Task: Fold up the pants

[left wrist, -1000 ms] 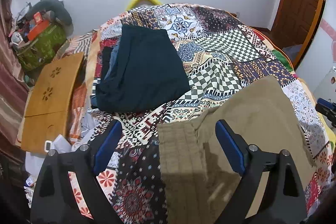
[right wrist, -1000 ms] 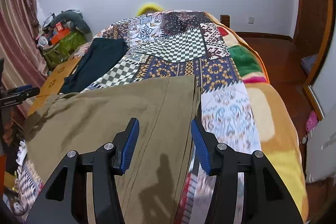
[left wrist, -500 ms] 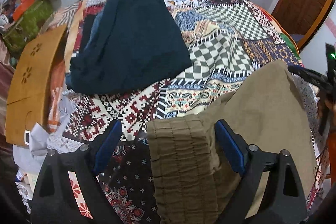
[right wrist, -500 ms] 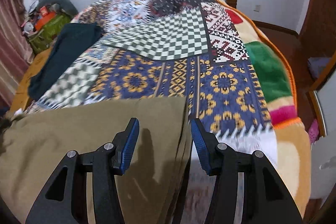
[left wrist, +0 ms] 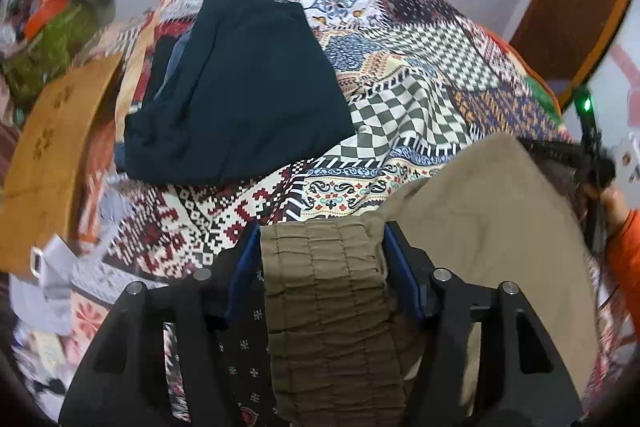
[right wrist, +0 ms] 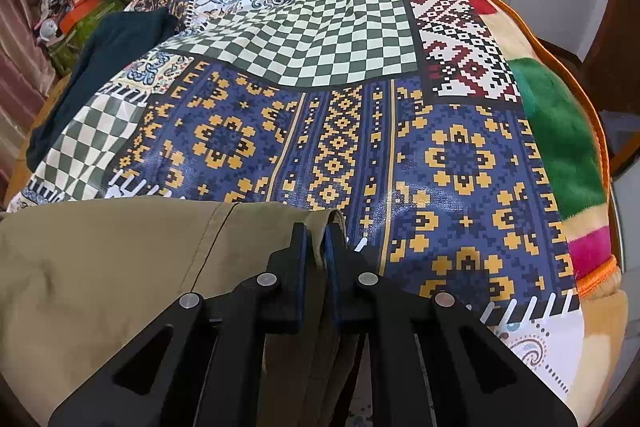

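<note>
Khaki pants [left wrist: 488,227] lie on a patchwork bedspread [left wrist: 404,95]. In the left wrist view my left gripper [left wrist: 320,247] has its blue pads on either side of the gathered elastic waistband [left wrist: 324,291] and grips it. In the right wrist view the pants [right wrist: 100,267] spread to the left, and my right gripper [right wrist: 316,251] is shut on the leg hem at its far right corner. The right gripper also shows at the right edge of the left wrist view [left wrist: 592,155].
A folded dark navy garment [left wrist: 244,91] lies on the bed's far left; it also shows in the right wrist view [right wrist: 100,67]. A wooden board [left wrist: 52,155] and cluttered bags [left wrist: 52,27] are left of the bed. A green and orange blanket [right wrist: 560,147] edges the bed's right side.
Both grippers moved forward and down onto the pants and closed: the left onto the waistband, the right onto the leg hem. Both were open before.
</note>
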`<state>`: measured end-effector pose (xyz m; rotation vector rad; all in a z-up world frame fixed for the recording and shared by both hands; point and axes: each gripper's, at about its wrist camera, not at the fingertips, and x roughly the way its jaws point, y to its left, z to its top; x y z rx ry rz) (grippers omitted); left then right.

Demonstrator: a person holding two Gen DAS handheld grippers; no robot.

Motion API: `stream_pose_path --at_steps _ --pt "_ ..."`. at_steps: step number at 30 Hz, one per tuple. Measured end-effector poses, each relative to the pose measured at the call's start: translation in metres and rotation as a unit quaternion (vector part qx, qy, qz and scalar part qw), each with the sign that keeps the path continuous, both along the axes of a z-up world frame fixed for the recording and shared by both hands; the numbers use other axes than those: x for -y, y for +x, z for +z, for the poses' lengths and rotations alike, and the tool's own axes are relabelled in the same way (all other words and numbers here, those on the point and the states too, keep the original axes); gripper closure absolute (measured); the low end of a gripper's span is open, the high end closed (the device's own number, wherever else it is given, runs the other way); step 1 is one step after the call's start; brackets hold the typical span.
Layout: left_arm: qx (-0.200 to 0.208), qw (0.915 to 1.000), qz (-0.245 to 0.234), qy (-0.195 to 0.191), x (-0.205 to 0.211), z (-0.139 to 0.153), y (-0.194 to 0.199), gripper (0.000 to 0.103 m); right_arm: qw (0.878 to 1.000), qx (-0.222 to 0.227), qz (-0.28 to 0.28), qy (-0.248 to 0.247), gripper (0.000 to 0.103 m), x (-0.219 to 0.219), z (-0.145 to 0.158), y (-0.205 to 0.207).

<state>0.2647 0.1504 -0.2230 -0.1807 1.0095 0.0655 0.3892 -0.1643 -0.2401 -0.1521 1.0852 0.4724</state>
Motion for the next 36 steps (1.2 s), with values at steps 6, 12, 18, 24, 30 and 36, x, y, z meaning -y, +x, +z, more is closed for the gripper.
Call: stream_pose_path --at_steps 6,12,18,24,30,36 --pt "-0.002 0.9991 0.032 -0.029 -0.009 -0.005 -0.004 0.043 0.999 0.002 -0.004 -0.036 0.097 -0.009 -0.005 0.003" --pt "-0.005 0.9999 0.013 0.010 0.002 0.007 -0.005 0.043 0.999 0.002 -0.015 -0.046 0.093 -0.013 0.006 0.002" --pt "0.023 0.9986 0.011 0.046 0.010 0.034 -0.015 0.043 0.999 0.042 0.000 0.004 0.076 -0.014 0.057 -0.029" --pt "0.054 0.9956 -0.021 0.074 0.031 0.066 -0.022 0.038 0.993 0.081 0.049 0.067 0.063 -0.035 0.110 -0.072" --pt "0.071 0.9940 -0.051 0.066 0.050 0.084 -0.027 0.029 0.983 0.103 0.101 0.112 0.050 -0.067 0.137 -0.112" --pt "0.034 0.9960 -0.067 0.049 0.059 0.066 -0.018 0.026 0.980 0.083 0.132 0.121 0.046 -0.093 0.122 -0.136"
